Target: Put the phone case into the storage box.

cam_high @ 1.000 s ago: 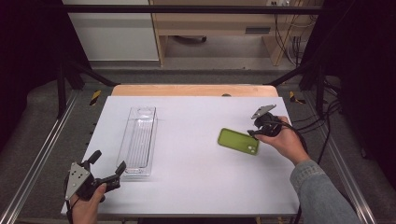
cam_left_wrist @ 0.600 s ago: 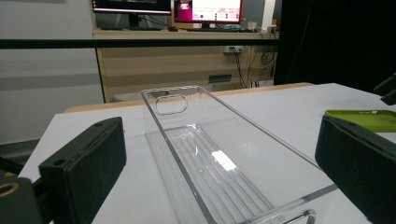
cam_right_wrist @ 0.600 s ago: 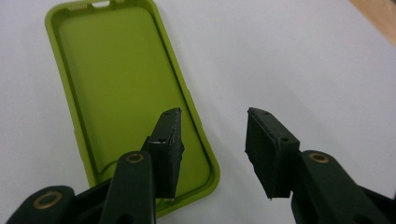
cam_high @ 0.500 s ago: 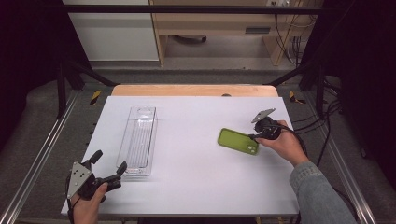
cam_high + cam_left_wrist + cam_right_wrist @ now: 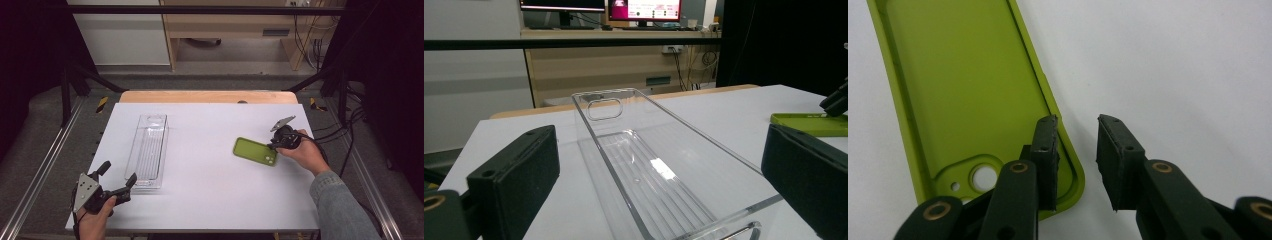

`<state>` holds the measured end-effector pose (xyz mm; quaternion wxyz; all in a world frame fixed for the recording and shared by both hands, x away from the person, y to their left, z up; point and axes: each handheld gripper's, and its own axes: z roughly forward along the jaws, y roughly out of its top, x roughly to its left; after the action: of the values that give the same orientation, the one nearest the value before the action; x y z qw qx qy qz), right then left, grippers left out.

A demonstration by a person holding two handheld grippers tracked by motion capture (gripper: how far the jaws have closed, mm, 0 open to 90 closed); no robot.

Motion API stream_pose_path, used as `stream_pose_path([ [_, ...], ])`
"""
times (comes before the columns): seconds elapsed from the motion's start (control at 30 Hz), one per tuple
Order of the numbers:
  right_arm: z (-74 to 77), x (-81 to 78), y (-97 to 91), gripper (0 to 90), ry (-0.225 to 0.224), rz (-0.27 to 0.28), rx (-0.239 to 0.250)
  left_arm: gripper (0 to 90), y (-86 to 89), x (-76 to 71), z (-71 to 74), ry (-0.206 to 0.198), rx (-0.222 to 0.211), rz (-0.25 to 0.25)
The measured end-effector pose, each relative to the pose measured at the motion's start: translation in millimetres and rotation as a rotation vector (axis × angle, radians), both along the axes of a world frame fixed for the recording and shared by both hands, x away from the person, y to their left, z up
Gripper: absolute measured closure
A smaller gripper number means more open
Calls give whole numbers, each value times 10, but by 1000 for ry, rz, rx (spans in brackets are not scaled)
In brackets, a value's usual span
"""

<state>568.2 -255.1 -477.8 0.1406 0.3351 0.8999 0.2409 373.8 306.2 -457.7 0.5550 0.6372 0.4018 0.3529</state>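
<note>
A green phone case (image 5: 252, 150) lies inside-up on the white table (image 5: 210, 200), right of the middle. My right gripper (image 5: 273, 148) points down at its camera-hole end. In the right gripper view the right gripper (image 5: 1075, 122) straddles the phone case (image 5: 973, 90) rim: one pad stands inside the case, the other outside over bare table. Its jaws have just been closing, and a gap remains, so it is open. My left gripper (image 5: 118, 172) rests wide open at the front left, at the near end of a clear plastic tray (image 5: 152, 116).
In the left gripper view the left gripper (image 5: 659, 145) looks along the empty clear tray (image 5: 596, 145), with the phone case (image 5: 809, 122) far right. A wooden board edges the table's far side (image 5: 210, 96). Metal rails run along both sides, and cables hang at the right.
My right gripper has sunk toward the case's camera end and shifted slightly toward the near side. The left gripper and the tray have stayed put.
</note>
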Motion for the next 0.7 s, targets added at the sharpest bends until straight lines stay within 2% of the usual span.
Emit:
stream_pose_path([
  [0.3, -27, 9, 5, 716, 16, 9, -4, 18, -10, -3, -1, 4, 8, -6],
  [0.6, -29, 15, -12, 706, 37, 18, 15, 19, -18, 1, -3, 5, 12, -12],
  [0.7, -32, 22, -23, 745, 53, 21, 31, 20, -20, 2, -3, 5, 12, -16],
])
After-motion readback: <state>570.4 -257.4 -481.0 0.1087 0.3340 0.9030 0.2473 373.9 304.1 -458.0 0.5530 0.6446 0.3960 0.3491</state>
